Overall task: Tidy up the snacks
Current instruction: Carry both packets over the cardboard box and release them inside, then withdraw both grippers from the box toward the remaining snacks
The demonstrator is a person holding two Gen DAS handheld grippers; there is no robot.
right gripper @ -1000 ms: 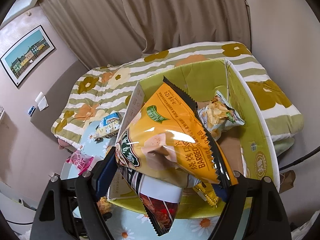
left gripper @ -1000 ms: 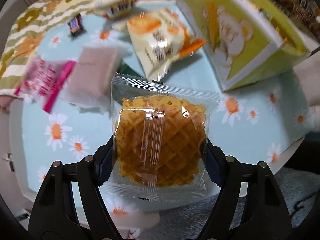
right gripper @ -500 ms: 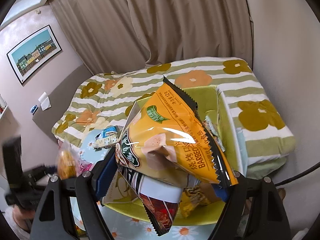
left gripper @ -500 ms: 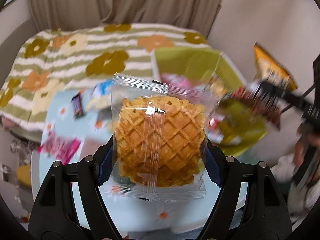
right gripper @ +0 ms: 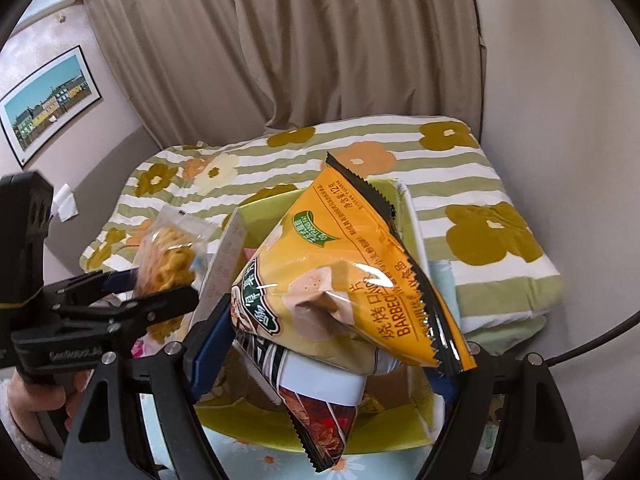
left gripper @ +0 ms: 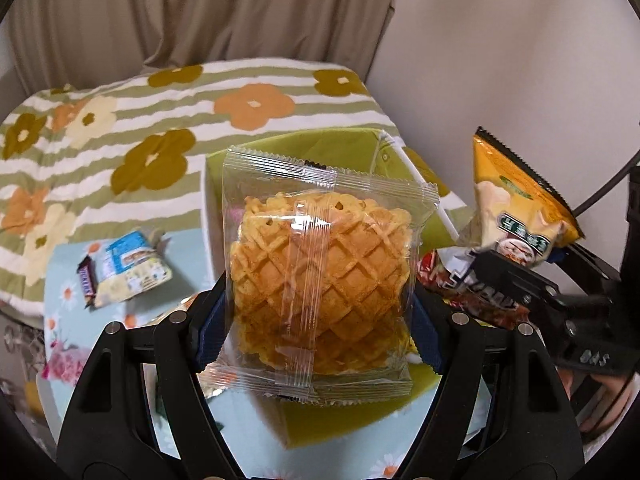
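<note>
Above the green box (left gripper: 360,148), the left tool (left gripper: 320,304) grips a wrapped waffle cookie (left gripper: 320,276). Beside it, the right tool (right gripper: 332,344) clamps an orange barbecue chip bag (right gripper: 348,280) and a red packet (right gripper: 320,420).

The waffle packet (left gripper: 320,276) hides most of the green box's (left gripper: 280,152) inside; the pink wrapper (left gripper: 60,360) at the worktop's (left gripper: 188,248) left edge is blurred.

Room setting — beige curtain (right gripper: 304,44) behind a bed (right gripper: 472,184) with a striped, flowered cover; framed picture (right gripper: 48,100) on the left wall — plain wall (left gripper: 500,48) at right.
</note>
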